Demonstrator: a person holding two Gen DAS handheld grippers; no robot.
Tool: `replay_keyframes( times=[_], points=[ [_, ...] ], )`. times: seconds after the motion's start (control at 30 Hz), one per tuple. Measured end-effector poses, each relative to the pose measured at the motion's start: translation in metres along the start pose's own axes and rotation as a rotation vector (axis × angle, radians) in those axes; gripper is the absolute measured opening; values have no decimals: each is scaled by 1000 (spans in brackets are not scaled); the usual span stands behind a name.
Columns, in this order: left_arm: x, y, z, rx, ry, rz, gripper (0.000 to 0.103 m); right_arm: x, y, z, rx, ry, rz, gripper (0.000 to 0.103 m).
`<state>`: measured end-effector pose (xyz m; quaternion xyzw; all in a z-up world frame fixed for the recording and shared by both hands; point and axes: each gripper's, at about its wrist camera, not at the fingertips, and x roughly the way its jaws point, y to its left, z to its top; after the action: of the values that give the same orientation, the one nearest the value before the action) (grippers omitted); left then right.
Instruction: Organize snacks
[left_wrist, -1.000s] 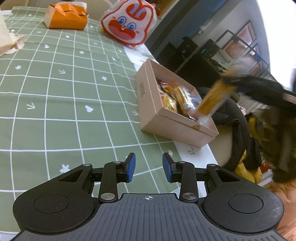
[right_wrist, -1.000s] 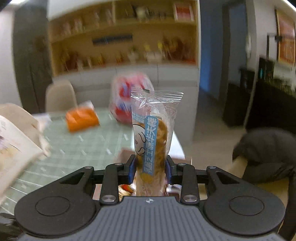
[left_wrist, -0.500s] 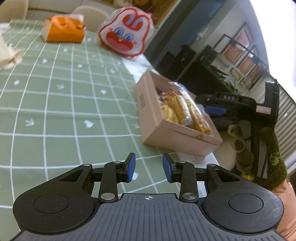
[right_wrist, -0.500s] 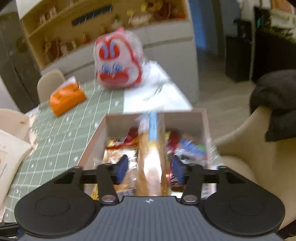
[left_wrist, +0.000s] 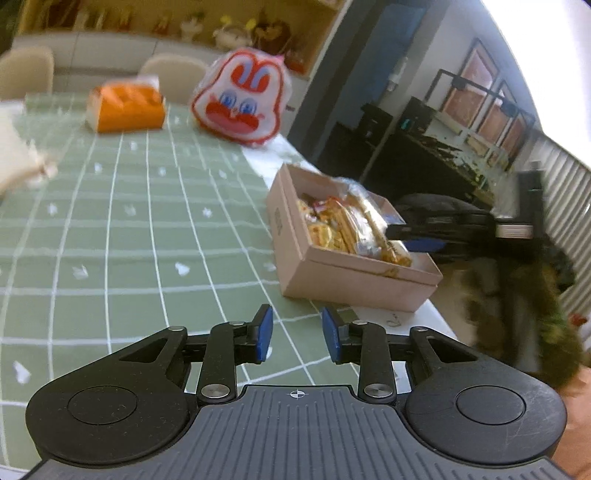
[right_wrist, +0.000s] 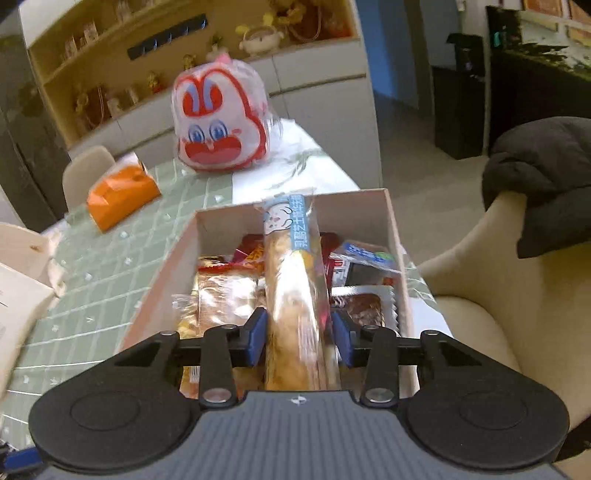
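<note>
The left tool (left_wrist: 295, 334) is matte black, with two slim linkage arms that end in bright blue pads (left_wrist: 263, 332), silver screw heads at the pivots, a round disc moulded on each side, and a ribbed dark grey housing bearing a small white crosshair mark. The right tool (right_wrist: 299, 334) is built the same way: black body, blue pads (right_wrist: 256, 334), silver screws, twin discs, ribbed grey housing with a white crosshair. Seen blurred from the left wrist camera, the arm behind the right tool seems to wear a dark mottled sleeve (left_wrist: 517, 295).
</note>
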<state>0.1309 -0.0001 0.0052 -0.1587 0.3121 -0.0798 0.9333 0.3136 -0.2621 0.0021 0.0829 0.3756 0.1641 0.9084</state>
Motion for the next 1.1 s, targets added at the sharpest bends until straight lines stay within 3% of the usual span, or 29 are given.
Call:
replay_keyframes(
  times=[0.07, 0.13, 0.23, 0.4, 0.8, 1.1],
  points=[
    [-4, -13, 0, 35, -8, -17, 24, -32, -1, -10, 12, -51, 0, 51],
    [-7, -30, 0, 76, -10, -37, 22, -72, 1, -25, 8, -108, -3, 74],
    [-10, -56, -7, 137, -35, -30, 19, -123, 10, -54, -31, -174, -25, 81],
    [-25, -93, -25, 237, -106, 139, 19, -167, 28, -99, -121, -176, -15, 82],
    [-36, -115, -42, 221, -61, 59, 19, -177, 25, -131, -122, -118, -70, 82],
    [-33, -117, -46, 224, -41, 71, 19, -178, 25, -136, -120, -105, -71, 82]
  ],
)
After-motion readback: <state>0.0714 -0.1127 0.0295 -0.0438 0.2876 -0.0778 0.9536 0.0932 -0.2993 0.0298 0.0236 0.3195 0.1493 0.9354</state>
